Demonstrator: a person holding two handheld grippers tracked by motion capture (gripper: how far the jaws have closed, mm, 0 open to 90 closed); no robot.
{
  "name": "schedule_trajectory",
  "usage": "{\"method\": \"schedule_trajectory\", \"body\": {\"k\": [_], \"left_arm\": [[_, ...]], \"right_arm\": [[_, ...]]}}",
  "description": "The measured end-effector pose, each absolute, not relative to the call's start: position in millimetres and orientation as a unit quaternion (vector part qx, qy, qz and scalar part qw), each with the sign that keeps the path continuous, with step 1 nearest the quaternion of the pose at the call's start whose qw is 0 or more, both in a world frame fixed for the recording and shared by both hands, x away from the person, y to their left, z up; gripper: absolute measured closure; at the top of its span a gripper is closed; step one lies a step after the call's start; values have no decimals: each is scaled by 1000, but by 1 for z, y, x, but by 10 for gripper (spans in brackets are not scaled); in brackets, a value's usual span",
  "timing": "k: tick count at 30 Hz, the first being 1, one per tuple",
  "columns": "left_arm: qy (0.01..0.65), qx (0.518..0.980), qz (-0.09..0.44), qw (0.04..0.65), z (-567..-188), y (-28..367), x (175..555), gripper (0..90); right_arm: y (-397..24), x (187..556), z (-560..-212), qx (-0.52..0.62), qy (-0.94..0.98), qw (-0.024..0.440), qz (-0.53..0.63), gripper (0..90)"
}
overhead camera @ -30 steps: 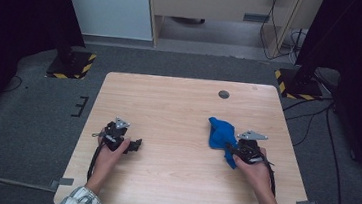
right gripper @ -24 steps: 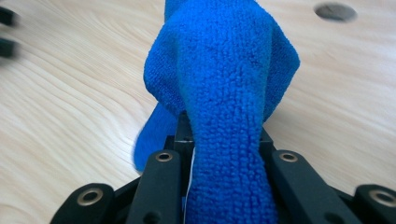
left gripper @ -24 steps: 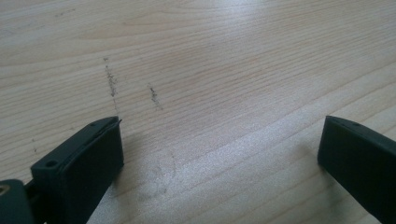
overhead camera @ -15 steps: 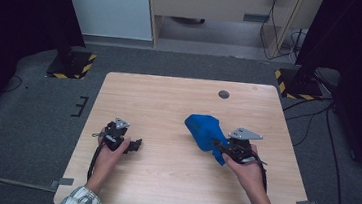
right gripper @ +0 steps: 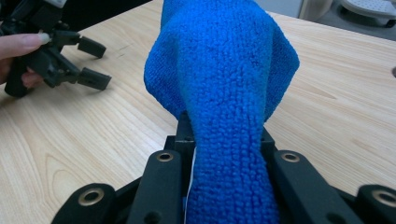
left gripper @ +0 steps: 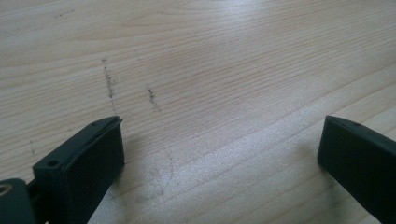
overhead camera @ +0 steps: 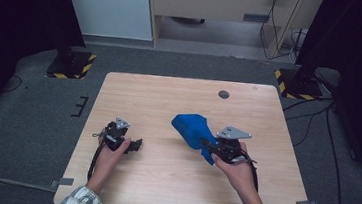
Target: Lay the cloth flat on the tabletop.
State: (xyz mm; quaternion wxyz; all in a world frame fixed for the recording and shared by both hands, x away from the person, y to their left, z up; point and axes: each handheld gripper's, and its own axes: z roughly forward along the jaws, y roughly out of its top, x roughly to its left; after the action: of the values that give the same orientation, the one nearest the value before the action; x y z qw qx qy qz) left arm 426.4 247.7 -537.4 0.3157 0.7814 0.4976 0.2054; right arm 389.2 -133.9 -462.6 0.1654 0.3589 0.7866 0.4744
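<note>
High view: one blue cloth (overhead camera: pixel 194 128), two grippers.

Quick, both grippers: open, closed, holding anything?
Left gripper: open, nothing between its jaws.
Right gripper: closed on the fuzzy blue microfibre cloth.

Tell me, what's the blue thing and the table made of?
The blue cloth looks like soft microfibre or terry: fuzzy little loops, matte, floppy folds where the right claw pinches it. The table looks like pale wood, maybe laminate: straight grain lines, smooth with a slight sheen.
</note>
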Motion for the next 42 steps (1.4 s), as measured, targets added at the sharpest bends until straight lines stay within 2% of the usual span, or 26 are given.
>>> {"method": "schedule_trajectory", "body": {"k": [15,21,30,38,39,42], "left_arm": [[498,781,205,316,-537,246,426,0],[496,782,204,316,-537,246,426,0],[496,782,205,316,-537,245,426,0],[493,785,204,316,-537,243,425,5],[493,785,204,316,-537,243,425,21],[486,789,205,315,-533,241,422,49]], "right_arm": [[-107,385,-478,338,809,157,455,718],[-90,391,-508,339,830,142,420,701],[-82,396,-530,347,837,145,397,644],[-86,400,-533,364,830,168,389,429],[-86,400,-533,364,830,168,389,429],[-86,398,-530,362,831,176,383,307]]}}
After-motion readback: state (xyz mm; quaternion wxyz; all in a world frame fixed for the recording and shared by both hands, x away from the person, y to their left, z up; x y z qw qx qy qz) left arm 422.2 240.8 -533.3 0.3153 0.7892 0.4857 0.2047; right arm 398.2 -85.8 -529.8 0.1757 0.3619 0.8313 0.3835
